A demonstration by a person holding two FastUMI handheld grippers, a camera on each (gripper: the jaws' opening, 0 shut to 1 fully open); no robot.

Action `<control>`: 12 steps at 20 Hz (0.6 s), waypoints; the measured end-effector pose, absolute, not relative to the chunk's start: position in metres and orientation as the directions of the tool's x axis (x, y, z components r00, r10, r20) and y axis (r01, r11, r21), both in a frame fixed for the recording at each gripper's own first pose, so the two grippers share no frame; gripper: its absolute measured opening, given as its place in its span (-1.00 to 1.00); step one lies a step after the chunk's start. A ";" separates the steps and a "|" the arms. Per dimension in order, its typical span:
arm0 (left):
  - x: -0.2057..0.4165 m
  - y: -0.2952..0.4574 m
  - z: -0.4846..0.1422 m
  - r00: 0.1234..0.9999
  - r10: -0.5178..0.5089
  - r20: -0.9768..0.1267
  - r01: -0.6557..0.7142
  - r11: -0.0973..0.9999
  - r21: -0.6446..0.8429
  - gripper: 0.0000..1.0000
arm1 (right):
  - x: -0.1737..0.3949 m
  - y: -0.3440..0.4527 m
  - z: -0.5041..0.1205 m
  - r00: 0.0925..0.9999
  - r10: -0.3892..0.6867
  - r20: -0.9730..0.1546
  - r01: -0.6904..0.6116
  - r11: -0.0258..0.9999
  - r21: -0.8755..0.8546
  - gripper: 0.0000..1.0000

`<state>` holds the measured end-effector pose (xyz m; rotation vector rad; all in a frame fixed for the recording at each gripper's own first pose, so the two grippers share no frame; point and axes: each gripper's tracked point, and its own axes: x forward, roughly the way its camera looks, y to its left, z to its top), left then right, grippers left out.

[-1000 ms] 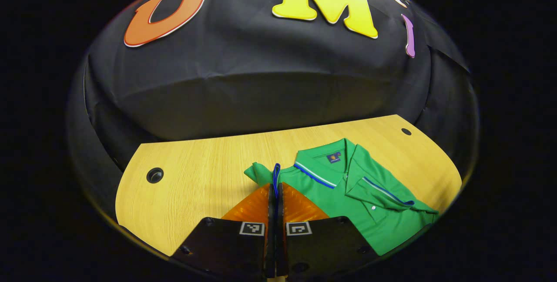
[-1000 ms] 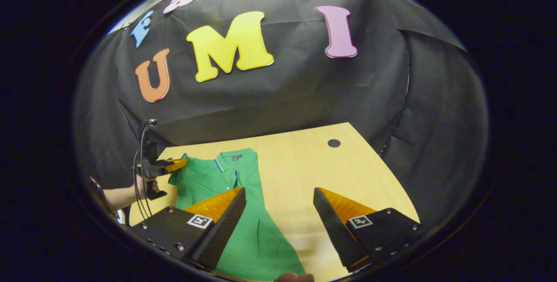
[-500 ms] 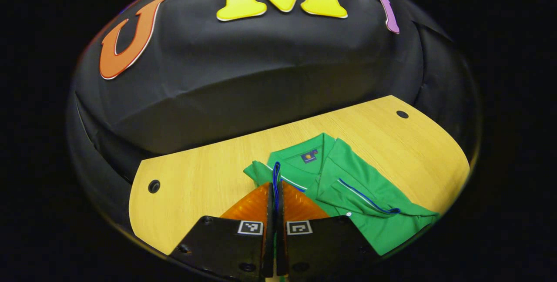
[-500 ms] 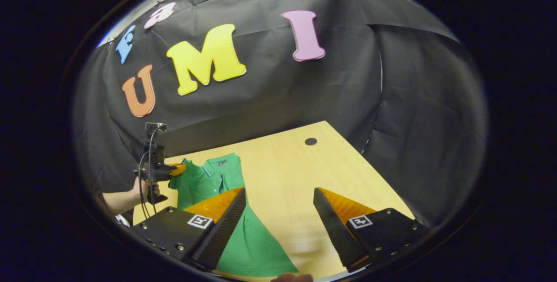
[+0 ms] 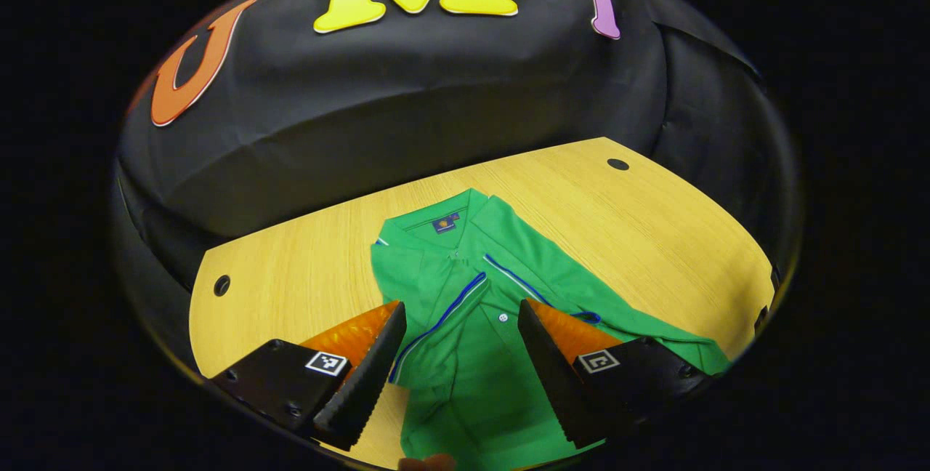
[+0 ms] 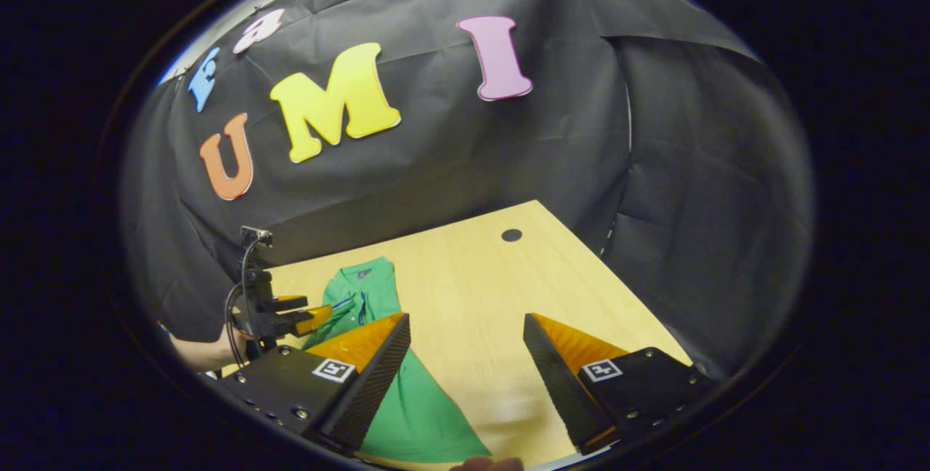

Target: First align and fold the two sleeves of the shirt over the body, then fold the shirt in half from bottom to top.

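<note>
**A:** Where are my fingers relative to the cloth?

**B:** Your left gripper [image 5: 454, 355] has its fingers spread with nothing between them, and the shirt [image 5: 472, 289] lies right under and ahead of that gap. In the left gripper view the collar [image 5: 436, 227] is the far end and the hem runs back beneath the fingers, so the shirt's long axis goes straight away from you.

**A:** I read both sleeves as folded over the body; the blue-trimmed cuff [image 5: 450, 311] sits between my fingers. And my right?

**B:** The right gripper [image 6: 465, 355] is spread too, empty, over bare tabletop [image 6: 494, 289]. In the right gripper view the shirt's lower part passes under its left finger [image 6: 363, 369], and the rest lies off to that side, near the left gripper [image 6: 301, 315] farther out.

**A:** So the hem is at the near end for both, and my left is nearer to it.

**B:** I'd judge so. The bottom-to-top fold likely needs each gripper on a hem corner, carrying it away towards the collar.
</note>
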<state>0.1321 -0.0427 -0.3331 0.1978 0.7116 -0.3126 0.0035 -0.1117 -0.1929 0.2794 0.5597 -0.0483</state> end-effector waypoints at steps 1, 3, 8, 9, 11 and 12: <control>0.124 -0.037 -0.330 0.716 -0.207 -0.667 0.334 0.940 0.066 0.98 | 0.008 -0.108 -0.195 0.846 0.042 -0.531 0.102 0.966 0.238 0.94; 0.109 -0.023 -0.322 0.728 -0.190 -0.659 0.307 0.949 0.066 0.97 | 0.013 -0.093 -0.203 0.833 0.086 -0.547 0.047 0.974 0.224 0.89; 0.052 0.011 -0.312 0.735 -0.152 -0.661 0.264 0.962 0.072 0.98 | 0.011 -0.057 -0.231 0.777 0.204 -0.595 -0.123 0.977 0.174 0.95; 0.037 0.015 -0.312 0.726 -0.152 -0.670 0.253 0.966 0.056 0.97 | 0.006 -0.053 -0.239 0.759 0.224 -0.612 -0.153 0.974 0.167 0.94; 0.007 0.025 -0.311 0.715 -0.141 -0.684 0.233 0.971 0.044 0.99 | -0.003 -0.043 -0.254 0.727 0.257 -0.636 -0.209 0.966 0.151 0.95; -0.009 0.030 -0.312 0.711 -0.135 -0.691 0.225 0.973 0.041 0.99 | -0.010 -0.039 -0.260 0.711 0.274 -0.647 -0.239 0.960 0.145 0.95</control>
